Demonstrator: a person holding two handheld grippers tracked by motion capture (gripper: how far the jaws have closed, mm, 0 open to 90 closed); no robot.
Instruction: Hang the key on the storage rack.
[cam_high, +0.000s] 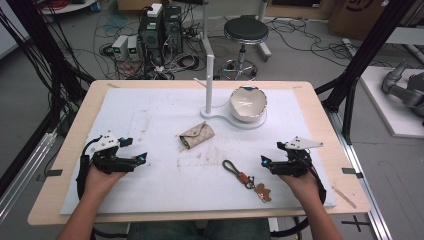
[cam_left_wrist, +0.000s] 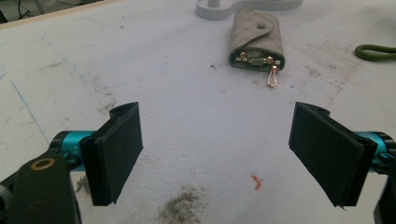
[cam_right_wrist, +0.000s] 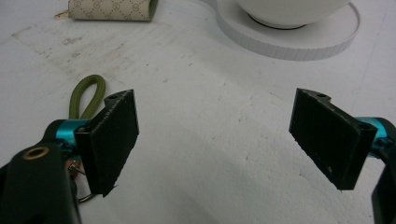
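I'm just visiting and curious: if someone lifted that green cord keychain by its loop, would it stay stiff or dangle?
The keychain would probably dangle: its green cord loop lies in a soft curve, so it looks bendy. The metal ring and brown bear-shaped charm at the other end would likely swing beneath. It seems light, and if pushed would more likely slide across the white mat than roll.

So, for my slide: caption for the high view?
Open left gripper and right gripper flank key pouch and keychain.
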